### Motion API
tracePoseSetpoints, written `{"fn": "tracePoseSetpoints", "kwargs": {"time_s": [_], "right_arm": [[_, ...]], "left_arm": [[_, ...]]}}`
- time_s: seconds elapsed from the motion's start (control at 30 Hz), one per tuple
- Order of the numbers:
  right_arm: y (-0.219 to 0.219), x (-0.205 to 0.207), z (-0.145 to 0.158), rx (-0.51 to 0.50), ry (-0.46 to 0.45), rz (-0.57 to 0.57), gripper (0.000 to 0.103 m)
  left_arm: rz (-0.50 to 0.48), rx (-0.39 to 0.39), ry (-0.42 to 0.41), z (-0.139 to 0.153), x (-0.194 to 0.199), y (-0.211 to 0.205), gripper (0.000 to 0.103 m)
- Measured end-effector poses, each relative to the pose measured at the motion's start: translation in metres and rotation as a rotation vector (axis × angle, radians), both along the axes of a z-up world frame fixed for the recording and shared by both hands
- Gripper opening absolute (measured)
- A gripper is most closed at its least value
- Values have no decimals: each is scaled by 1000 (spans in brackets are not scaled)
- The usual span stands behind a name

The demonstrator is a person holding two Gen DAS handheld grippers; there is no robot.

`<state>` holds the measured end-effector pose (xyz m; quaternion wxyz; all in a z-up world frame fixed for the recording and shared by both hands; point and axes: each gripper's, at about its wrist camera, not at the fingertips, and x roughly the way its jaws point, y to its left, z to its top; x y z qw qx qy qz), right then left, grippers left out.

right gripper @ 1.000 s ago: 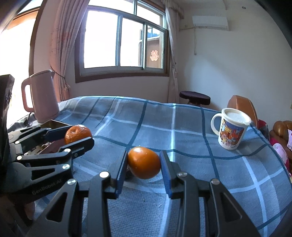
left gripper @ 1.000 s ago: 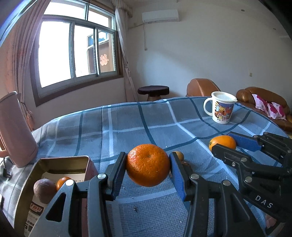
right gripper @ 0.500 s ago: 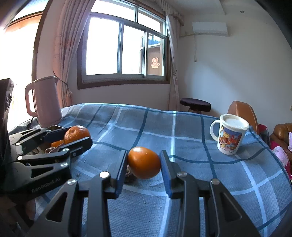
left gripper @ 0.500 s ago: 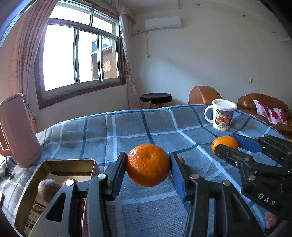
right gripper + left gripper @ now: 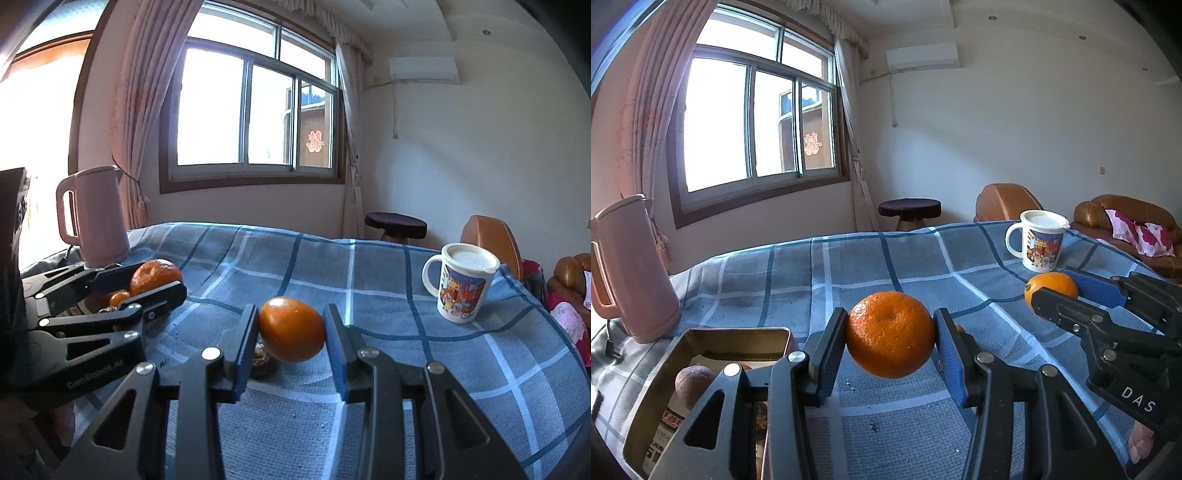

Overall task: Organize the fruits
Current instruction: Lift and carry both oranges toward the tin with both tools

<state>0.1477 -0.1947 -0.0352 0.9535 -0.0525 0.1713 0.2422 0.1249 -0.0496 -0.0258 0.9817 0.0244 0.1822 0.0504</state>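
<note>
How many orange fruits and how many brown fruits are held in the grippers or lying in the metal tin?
Orange: 3 (dimpled mandarin in left gripper, smooth orange fruit in right gripper, small orange fruit in rectangular metal tin)
Brown: 1 (round brown fruit in tin)
Total: 4

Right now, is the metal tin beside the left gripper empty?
No. The metal tin already holds a brownish round fruit and a small orange fruit.
</note>
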Motion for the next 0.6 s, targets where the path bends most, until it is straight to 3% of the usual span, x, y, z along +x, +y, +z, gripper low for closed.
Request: {"fn": "tracePoseSetpoints", "kwargs": {"time_s": [0.6], "right_arm": [[-3,-11,4,12,-60,1,38]], "left_arm": [[8,0,-51,3,-14,0,50]]}}
